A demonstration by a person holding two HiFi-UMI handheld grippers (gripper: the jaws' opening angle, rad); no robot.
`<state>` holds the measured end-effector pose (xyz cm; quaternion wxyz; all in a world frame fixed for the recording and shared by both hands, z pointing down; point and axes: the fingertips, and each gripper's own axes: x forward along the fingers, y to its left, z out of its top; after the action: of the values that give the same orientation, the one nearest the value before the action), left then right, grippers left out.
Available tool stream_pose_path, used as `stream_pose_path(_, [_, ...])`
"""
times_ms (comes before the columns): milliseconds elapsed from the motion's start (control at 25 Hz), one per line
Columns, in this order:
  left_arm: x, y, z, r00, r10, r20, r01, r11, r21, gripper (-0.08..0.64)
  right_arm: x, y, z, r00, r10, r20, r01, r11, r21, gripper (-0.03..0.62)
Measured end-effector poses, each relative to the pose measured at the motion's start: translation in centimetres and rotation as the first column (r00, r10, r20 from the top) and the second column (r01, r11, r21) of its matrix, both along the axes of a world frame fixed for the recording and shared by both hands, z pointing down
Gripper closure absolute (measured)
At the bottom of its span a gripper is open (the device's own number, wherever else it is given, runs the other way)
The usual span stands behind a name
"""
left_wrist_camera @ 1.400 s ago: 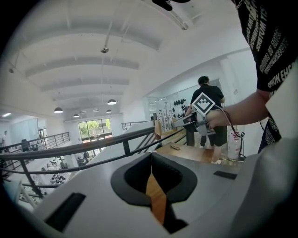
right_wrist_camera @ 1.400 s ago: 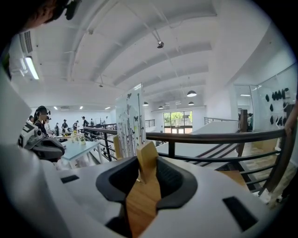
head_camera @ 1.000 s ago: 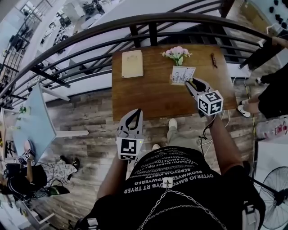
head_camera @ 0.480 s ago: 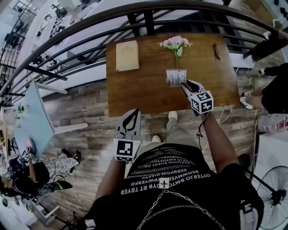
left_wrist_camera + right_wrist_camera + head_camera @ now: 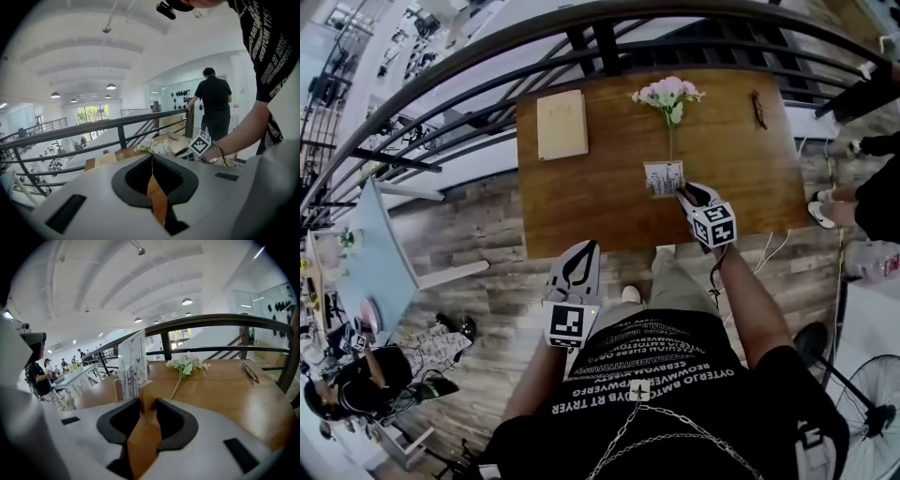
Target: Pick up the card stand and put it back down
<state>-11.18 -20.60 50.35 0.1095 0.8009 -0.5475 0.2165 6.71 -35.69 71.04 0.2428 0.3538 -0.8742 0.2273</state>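
A card stand (image 5: 663, 177) is upright near the front of a wooden table (image 5: 581, 202), its wooden base clamped by the right gripper (image 5: 684, 193). This looks like the put-down; next, seat it flat and release. Only the right gripper view shows that grip. The left gripper (image 5: 578, 255), clenched and empty, hangs off the table.
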Motion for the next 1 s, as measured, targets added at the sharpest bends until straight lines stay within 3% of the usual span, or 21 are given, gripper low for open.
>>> stream_pose_path(560, [-1.0,-5.4,1.9,0.998,-0.055,-0.002,0.055,0.998,-0.024,0.531,-0.7,-2.3,5.7,0.997,-0.051,-0.06,0.048,0.997,-0.052,0.48])
stream_pose_path(680, [-1.1,-5.5,2.3,0.998,-0.065,-0.017,0.064,0.997,-0.032,0.531,-1.2,-1.8,6.1,0.989,-0.106,-0.102,0.103,0.994,-0.038,0.488])
stream_pose_path(1000, [-2.7,-4.8,1.7,0.994,-0.105,-0.033,0.105,0.994,-0.019,0.531,-1.2,-1.0,7.1,0.968,-0.15,-0.202,0.149,0.989,-0.022,0.492])
